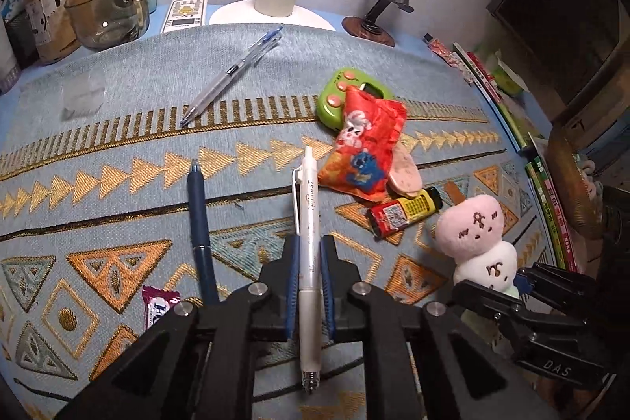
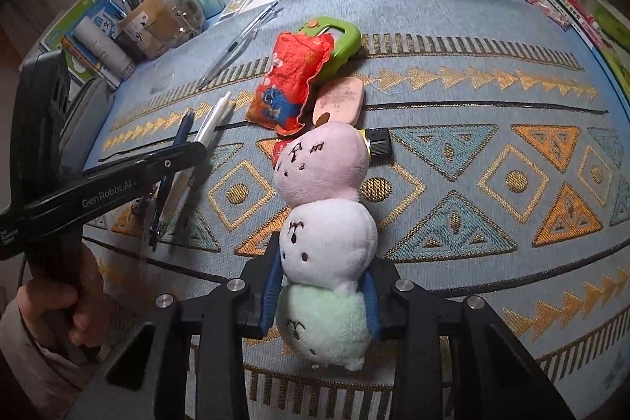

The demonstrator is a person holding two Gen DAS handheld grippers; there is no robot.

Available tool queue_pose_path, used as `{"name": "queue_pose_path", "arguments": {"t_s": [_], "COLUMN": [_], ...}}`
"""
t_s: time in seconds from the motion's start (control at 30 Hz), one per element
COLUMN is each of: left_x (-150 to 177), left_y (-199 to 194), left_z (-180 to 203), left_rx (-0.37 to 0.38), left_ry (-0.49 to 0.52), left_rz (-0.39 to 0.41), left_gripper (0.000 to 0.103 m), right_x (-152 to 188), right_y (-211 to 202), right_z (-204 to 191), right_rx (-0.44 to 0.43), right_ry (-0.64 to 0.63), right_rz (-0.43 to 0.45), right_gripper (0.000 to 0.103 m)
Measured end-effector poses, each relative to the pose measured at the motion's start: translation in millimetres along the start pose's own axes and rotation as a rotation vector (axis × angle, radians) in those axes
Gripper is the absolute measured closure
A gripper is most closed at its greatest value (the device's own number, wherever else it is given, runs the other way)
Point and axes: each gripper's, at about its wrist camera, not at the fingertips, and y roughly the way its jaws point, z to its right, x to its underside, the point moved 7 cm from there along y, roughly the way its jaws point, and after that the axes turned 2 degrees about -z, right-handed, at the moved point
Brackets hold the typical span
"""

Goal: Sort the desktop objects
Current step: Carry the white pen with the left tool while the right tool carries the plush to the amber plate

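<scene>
Two grabs going, nothing sorted yet: left hand-held gripper clamped on white pen, right hand-held gripper squeezing plush toy, both low over bench. Navy pen, clear pen, snack bag etc still scattered.

In the left wrist view the pen lies along the middle of the frame, between the fingers of the left gripper. A second pen lies just to its left – a third one further up. The snack bag lies on the toy, right of centre. The plush stands at lower right; the cup sits at upper left, behind the cloth.
</scene>
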Motion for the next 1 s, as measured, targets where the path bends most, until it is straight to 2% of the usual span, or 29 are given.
{"name": "queue_pose_path", "arguments": {"t_s": [0.2,0.47,1.0], "left_x": [-5,-22,-68], "left_y": [-16,-20,-13], "left_z": [46,114,286], "left_rx": [0.051,0.091,0.221], "left_ry": [0.018,0.076,0.26], "left_rz": [0.02,0.035,0.086], "left_gripper": [0.095,0.095,0.095], "right_x": [2,-10,-19], "right_y": [-25,-77,-181], "right_z": [16,49,166], "right_rx": [-0.012,0.005,0.129], "right_ry": [0.022,0.019,0.076], "right_rz": [0.021,0.116,0.264], "right_gripper": [0.067,0.067,0.067]}}
